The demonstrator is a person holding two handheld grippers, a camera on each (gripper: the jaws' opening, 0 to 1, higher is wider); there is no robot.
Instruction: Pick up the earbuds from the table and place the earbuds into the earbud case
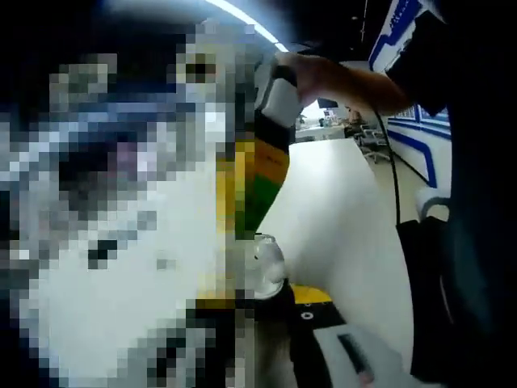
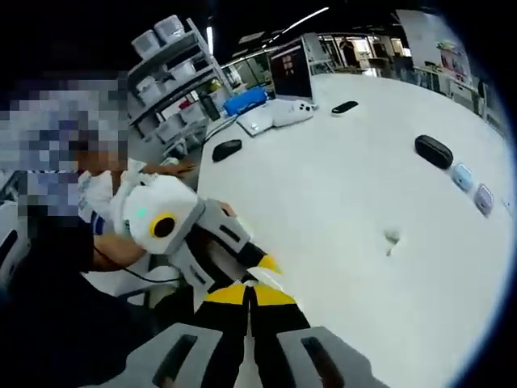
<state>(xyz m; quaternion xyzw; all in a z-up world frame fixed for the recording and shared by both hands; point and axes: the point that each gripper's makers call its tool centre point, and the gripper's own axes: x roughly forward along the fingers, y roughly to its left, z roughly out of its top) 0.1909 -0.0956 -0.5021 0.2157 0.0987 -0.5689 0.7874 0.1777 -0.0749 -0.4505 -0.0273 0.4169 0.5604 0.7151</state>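
Lying on the white table [image 2: 380,145] at the centre right of the right gripper view, a small pale object [image 2: 392,238] was taken to be the earbuds, though it was too small for certainty. Three cases were seen toward the upper right: a dark oval case [image 2: 434,151], a light blue case [image 2: 462,176] and a lilac case [image 2: 483,198]; which was meant could not be told. The right gripper [image 2: 250,311] was shown at the bottom of that frame with its jaws drawn together and nothing between them. The left gripper [image 2: 271,263] was seen to the left of it. In the left gripper view, whether its own jaws were apart could not be told. Both grippers were held well apart from the earbuds. A careful approach was judged necessary: the jaws would have to be spread before the descent, then closed gently around so small a piece.
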